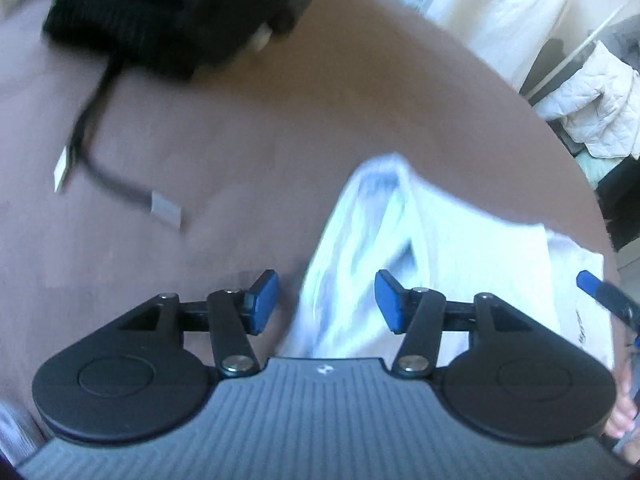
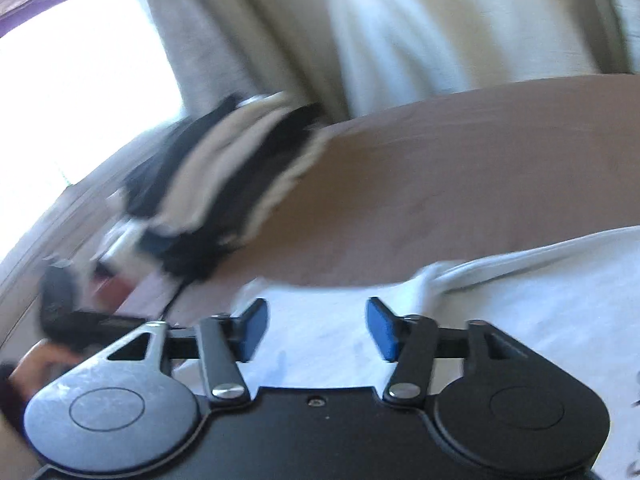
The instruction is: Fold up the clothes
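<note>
A white garment [image 1: 400,236] lies bunched on the brown table [image 1: 260,128], at the right in the left wrist view. My left gripper [image 1: 326,300] is open and empty, its blue pads just above the garment's near left edge. The right gripper's blue tip [image 1: 596,284] shows at the far right over the garment. In the right wrist view the same white garment [image 2: 520,300] spreads below my right gripper [image 2: 316,328], which is open and empty just above it.
A pile of black and cream clothes [image 1: 160,20] sits at the table's far left, also in the right wrist view [image 2: 224,184]. A dark cable with a grey plug [image 1: 164,208] lies left of the garment. White bedding [image 1: 592,108] lies beyond the table edge.
</note>
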Demonstrator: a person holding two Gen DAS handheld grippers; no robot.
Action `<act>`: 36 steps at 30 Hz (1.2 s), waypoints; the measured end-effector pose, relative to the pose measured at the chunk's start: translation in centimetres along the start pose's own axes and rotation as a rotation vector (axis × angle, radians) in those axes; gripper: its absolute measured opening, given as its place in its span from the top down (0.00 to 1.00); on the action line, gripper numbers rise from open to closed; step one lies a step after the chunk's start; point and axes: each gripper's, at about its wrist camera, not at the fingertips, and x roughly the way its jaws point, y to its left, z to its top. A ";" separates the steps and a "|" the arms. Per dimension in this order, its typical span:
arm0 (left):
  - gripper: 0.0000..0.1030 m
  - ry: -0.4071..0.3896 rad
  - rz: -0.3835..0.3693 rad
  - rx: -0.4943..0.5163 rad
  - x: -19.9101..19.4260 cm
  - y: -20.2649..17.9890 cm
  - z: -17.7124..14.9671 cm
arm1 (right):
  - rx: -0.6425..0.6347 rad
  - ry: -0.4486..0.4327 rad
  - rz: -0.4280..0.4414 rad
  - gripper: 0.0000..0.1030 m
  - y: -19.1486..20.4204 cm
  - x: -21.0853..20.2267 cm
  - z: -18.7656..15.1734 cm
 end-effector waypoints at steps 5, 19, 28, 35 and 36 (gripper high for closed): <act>0.31 -0.011 -0.148 -0.201 0.7 1.6 -1.1 | -0.349 0.197 0.033 0.15 5.7 2.1 -2.9; 0.80 0.016 -0.315 -0.119 1.0 0.6 -2.3 | -1.147 0.206 -0.167 0.08 13.6 7.4 -11.7; 0.52 -0.032 -0.453 -0.257 2.9 1.1 -2.6 | -0.965 0.156 -0.180 0.26 13.8 9.0 -10.5; 0.86 -0.004 -0.440 -0.131 2.4 -1.0 -2.5 | -1.078 0.125 -0.211 0.34 14.8 8.6 -12.4; 0.87 -0.015 -0.449 -0.133 1.9 -1.0 -2.2 | -1.136 0.107 -0.228 0.29 15.1 8.6 -13.1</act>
